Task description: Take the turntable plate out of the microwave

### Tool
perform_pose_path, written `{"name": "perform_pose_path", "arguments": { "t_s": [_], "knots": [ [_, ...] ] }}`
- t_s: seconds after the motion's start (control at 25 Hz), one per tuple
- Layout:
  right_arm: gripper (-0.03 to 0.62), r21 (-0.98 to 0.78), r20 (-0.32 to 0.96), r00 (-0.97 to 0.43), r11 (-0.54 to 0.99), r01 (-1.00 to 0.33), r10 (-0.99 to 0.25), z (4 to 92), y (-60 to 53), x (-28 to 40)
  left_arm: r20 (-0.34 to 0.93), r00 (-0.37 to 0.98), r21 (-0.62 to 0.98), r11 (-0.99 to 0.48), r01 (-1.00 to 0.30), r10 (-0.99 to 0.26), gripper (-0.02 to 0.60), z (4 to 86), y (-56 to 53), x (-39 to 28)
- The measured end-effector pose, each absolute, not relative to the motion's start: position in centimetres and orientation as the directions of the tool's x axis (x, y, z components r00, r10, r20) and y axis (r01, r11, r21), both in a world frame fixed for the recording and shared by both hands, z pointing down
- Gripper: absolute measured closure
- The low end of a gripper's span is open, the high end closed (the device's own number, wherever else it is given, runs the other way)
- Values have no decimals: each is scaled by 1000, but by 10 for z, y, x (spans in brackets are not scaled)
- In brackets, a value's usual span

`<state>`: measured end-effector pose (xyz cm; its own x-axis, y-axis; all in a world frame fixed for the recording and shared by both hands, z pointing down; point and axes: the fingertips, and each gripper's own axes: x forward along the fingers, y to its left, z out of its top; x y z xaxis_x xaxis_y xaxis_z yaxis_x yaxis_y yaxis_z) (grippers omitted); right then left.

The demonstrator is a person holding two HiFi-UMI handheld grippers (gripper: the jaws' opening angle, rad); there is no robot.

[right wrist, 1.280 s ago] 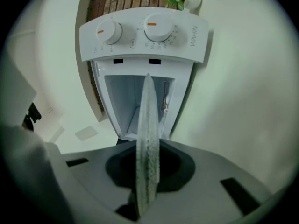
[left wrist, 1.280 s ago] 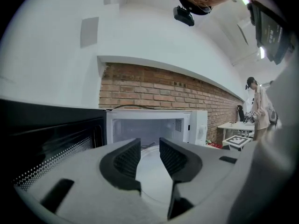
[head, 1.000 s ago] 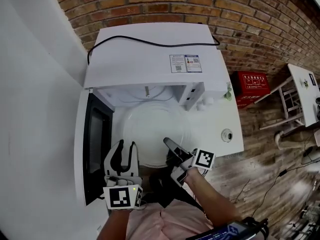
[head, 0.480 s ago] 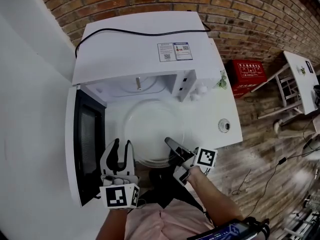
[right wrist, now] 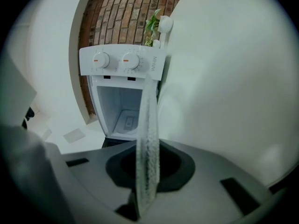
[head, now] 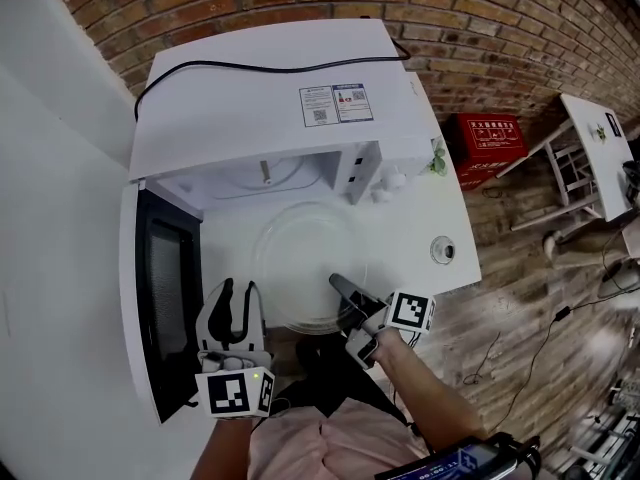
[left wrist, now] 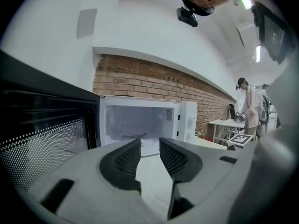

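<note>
Now the glass turntable plate (head: 310,258) hangs clear of the open microwave (head: 270,98), a touch farther out over the white table (head: 425,223) than a second ago. Its rim is pinched in the right gripper (head: 342,288), while the left gripper (head: 237,300) gapes empty. Removal looks essentially done.

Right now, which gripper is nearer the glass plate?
Right. The right gripper is shut on the plate's near rim; the left gripper sits open by its left edge, holding nothing.
</note>
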<state>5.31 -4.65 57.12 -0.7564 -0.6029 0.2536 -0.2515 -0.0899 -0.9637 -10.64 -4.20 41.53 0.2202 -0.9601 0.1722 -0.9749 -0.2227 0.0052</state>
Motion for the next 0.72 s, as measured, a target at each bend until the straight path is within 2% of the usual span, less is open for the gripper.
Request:
{"name": "perform_pose_path", "arguments": {
  "t_s": [0.6,0.72],
  "knots": [
    [559,-953,304,-731,-192,-236,-611,575,-62,57,185,227,19,-227,-974,-956,448,421,-51,-103],
    [554,-954,298,-745,-166,-249,-597,571,-67,56,185,226,21,-226,-974,-956,448,421,-52,-103]
  ]
}}
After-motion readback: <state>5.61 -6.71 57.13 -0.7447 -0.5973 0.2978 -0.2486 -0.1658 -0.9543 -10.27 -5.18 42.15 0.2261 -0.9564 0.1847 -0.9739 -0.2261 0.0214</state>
